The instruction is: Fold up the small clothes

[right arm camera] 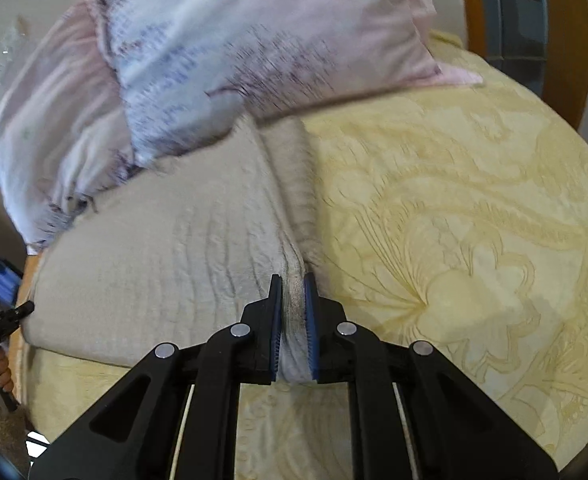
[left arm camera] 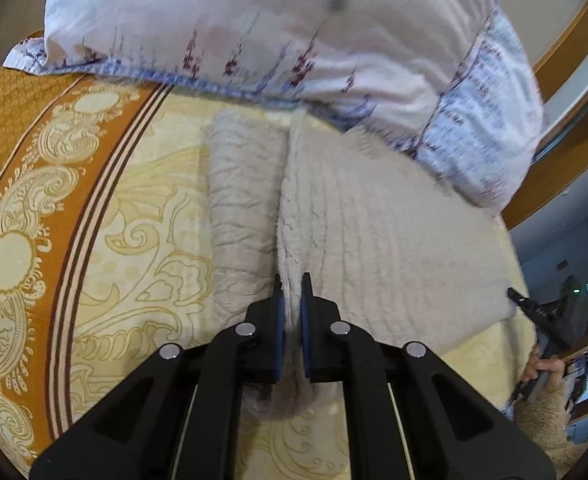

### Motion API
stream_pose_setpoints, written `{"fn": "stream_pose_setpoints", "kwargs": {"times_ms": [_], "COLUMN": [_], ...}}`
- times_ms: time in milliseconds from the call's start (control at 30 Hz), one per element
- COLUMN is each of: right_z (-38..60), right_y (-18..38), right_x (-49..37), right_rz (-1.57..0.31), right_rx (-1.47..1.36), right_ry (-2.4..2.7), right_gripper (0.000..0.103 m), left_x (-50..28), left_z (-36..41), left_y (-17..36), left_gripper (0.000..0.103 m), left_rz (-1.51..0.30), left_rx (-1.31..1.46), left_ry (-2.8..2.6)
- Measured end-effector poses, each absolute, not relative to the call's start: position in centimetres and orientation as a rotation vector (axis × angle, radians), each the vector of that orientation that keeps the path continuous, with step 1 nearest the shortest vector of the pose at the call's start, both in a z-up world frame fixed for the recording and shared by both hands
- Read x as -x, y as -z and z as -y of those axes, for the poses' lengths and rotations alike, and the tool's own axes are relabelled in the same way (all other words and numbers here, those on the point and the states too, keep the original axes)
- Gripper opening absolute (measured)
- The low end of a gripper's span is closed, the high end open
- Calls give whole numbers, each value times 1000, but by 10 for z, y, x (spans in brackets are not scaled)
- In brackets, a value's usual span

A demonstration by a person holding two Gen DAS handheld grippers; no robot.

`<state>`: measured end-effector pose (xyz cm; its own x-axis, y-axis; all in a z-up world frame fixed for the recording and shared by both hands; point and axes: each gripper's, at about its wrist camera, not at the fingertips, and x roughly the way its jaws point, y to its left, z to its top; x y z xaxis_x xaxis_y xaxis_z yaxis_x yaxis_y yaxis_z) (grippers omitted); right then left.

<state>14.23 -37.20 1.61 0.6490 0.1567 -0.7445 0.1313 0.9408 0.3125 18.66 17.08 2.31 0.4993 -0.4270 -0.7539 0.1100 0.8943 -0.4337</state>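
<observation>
A beige crinkled garment (left arm camera: 374, 232) lies on the bed, partly folded, with a narrower strip (left arm camera: 241, 200) to its left. My left gripper (left arm camera: 291, 284) is shut on a raised fold of the garment's near edge. In the right wrist view the same garment (right arm camera: 165, 264) spreads to the left, and my right gripper (right arm camera: 292, 284) is shut on its other near edge. The right gripper's tip shows at the right of the left wrist view (left arm camera: 534, 308). The left gripper's tip shows at the left of the right wrist view (right arm camera: 5, 320).
The yellow patterned bedspread (right arm camera: 454, 240) has an orange border (left arm camera: 25, 184) at the left. A floral pillow (left arm camera: 273, 32) lies right behind the garment, touching its far edge. A wooden bed frame (left arm camera: 566, 44) runs at the far right.
</observation>
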Motion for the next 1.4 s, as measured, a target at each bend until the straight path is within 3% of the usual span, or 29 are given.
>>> {"fn": "stream_pose_setpoints", "kwargs": {"times_ms": [133,200,267,300,500,533,567,600,800,933,1000,1067,1100,1400], "right_z": [368,372,378,379,372,369,366,364,374,362,357,349,344,261], "right_y": [-17,-21,-29,-32,-34,-31,-27,-25,-17,-23,-30,-41,-47,-52], "right_x": [-143,-142,-143,-145,-170,-175,-178,-180,-180,-183,-182,-176,-172,-192], "right_rz": [-873,-862,-828,-813,-814,-827,-842,-855,-847,-864,-860,-816,-788,-807], "right_rx": [-336,-368,-405,-409,-377,-367,-354,-334,-380,-285,-274,-271,-261,-98], "right_ry": [-14,-32,-41,-39,-57,-62,-67,-49,10,52,68,56,39,-153], "right_gripper": [12,17,35,37,38,34,15,12,11,12,19,35,39,40], "left_x": [-189,-187,-185,-183,-182,-182,-184,-186,-192,-193,-193,-188,-187,-187], "left_z": [-168,-169,-170,-171,-152,-146,-140,-134,-129,-127,-127,-128,-130,-130], "left_y": [-23,-26,-30,-35,-55,-55,-55,-53,-39,-34,-36,-40,-42,-38], "left_gripper": [11,14,25,35,51,52,52,52,51,51,51,53,55,59], "left_rz": [-998,-993,-977,-953,-867,-869,-874,-882,-926,-931,-929,-911,-901,-898], "left_rx": [340,346,348,348,297,281,253,229,221,195,197,223,231,222], "left_ry": [320,318,311,301,327,335,336,332,310,292,288,301,303,281]}}
